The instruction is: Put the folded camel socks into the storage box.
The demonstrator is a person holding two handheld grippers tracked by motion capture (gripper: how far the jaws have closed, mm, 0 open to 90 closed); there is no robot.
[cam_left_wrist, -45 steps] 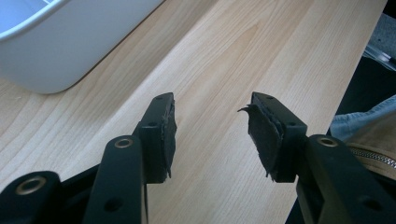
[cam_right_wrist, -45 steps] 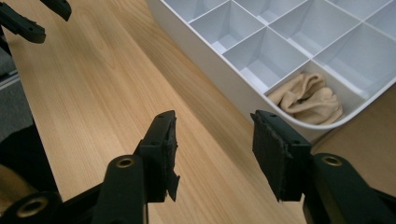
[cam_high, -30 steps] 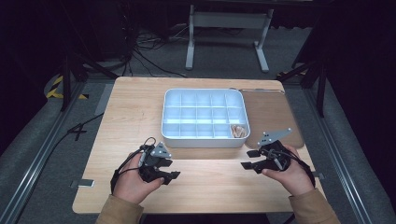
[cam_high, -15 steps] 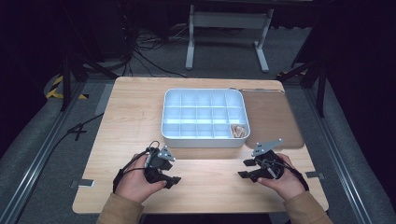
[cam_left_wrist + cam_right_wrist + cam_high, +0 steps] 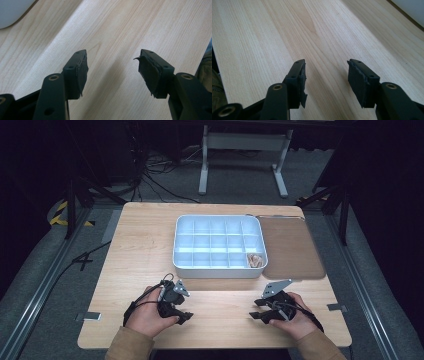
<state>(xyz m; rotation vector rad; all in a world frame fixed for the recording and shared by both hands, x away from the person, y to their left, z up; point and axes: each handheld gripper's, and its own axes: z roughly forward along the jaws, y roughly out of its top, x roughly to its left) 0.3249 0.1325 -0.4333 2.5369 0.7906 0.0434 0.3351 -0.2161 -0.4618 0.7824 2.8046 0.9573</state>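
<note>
One wooden table (image 5: pixel 150 245). On it sits one white divided tray (image 5: pixel 218 268), its compartments laid out in four rows, though the exact number of cells is hard to tell. One compartment, at the near right corner, holds a small cluster of pale tan items (image 5: pixel 255 260), too small to count. One brown mat (image 5: pixel 292 247) lies just beside the tray. Two hands rest on the table, a left hand (image 5: pixel 147 316) and a right hand (image 5: pixel 295 316). Two grippers: one left gripper (image 5: pixel 175 312) and one right gripper (image 5: pixel 260 307), each with two black jaws standing apart. One white stand (image 5: pixel 242 140) with two legs rises beyond the table.
</note>
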